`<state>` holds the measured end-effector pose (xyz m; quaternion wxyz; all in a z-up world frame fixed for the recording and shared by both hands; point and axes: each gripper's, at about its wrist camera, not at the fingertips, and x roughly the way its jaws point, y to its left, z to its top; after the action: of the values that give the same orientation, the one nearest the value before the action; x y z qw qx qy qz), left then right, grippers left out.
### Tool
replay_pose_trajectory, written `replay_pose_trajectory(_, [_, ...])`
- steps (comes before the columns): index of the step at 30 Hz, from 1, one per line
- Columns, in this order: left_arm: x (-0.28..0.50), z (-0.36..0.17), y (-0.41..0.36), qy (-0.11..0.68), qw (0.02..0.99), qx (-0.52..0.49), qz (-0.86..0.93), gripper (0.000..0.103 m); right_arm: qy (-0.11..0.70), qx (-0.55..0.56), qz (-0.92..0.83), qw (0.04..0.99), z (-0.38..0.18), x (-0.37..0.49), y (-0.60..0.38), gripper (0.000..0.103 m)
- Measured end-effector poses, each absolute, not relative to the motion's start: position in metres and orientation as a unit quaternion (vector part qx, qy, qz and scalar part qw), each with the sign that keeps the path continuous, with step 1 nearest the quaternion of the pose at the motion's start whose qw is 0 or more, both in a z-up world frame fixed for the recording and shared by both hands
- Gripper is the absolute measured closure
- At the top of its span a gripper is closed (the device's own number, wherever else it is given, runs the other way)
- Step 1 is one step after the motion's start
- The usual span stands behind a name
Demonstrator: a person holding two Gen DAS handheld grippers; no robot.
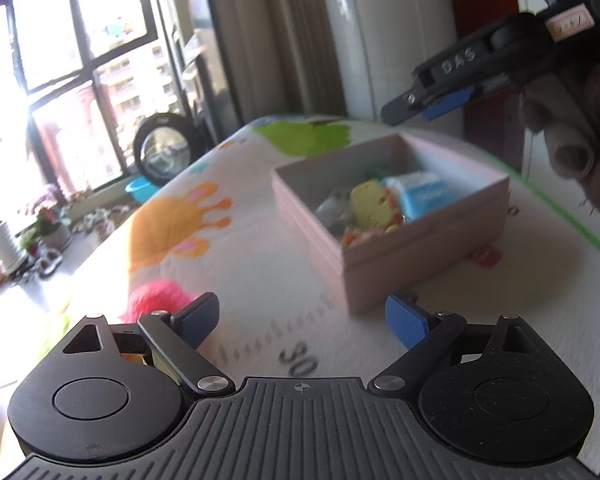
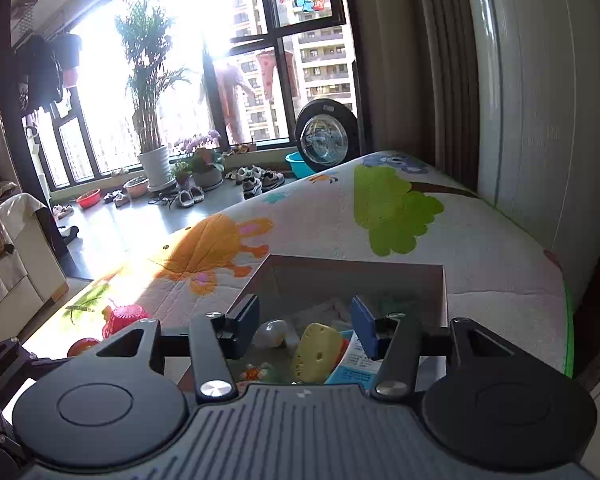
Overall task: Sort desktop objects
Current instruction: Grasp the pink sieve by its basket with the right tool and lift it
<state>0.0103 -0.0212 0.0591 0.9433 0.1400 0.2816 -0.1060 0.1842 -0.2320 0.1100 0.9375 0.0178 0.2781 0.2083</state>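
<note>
Both grippers were wide open, holding nothing. The right gripper point(image 2: 305, 330) hovered over the pink box point(image 1: 416, 256) of odds and ends, the left gripper point(image 1: 302, 322) low beside it, pink fluffy toy point(image 1: 156, 300) on the tabletop point(image 1: 260, 264) nearby.

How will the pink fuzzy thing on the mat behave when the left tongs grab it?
The pink fuzzy thing looks furry and soft, so it will probably squash between the left tongs, which are open. Likely light for its size. Its rounded shape may nudge or roll on the mat.
</note>
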Motion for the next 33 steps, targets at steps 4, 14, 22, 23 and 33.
replay_pose_trajectory(4, [0.0, 0.045, 0.016, 0.287, 0.95, 0.118, -0.027, 0.007, 0.287, -0.015, 0.25, 0.925, 0.104, 0.176, -0.192, 0.041])
replay_pose_trajectory(14, [0.012, 0.037, 0.075, 0.283, 0.956, 0.072, 0.026, 0.005, 0.359, -0.059, 0.361, 0.859, 0.079, 0.211, -0.022, 0.026])
replay_pose_trajectory(22, [0.004, 0.029, 0.089, 0.287, 0.957, 0.044, -0.01, 0.004, 0.41, -0.09, 0.355, 0.835, 0.034, 0.246, 0.032, 0.042])
replay_pose_trajectory(23, [0.005, 0.029, 0.09, 0.287, 0.957, 0.039, -0.011, 0.004, 0.409, -0.09, 0.358, 0.835, 0.035, 0.244, 0.028, 0.044])
replay_pose_trajectory(33, [0.018, 0.031, 0.069, 0.287, 0.955, 0.076, -0.029, 0.003, 0.322, -0.05, 0.372, 0.869, 0.104, 0.162, -0.093, 0.044])
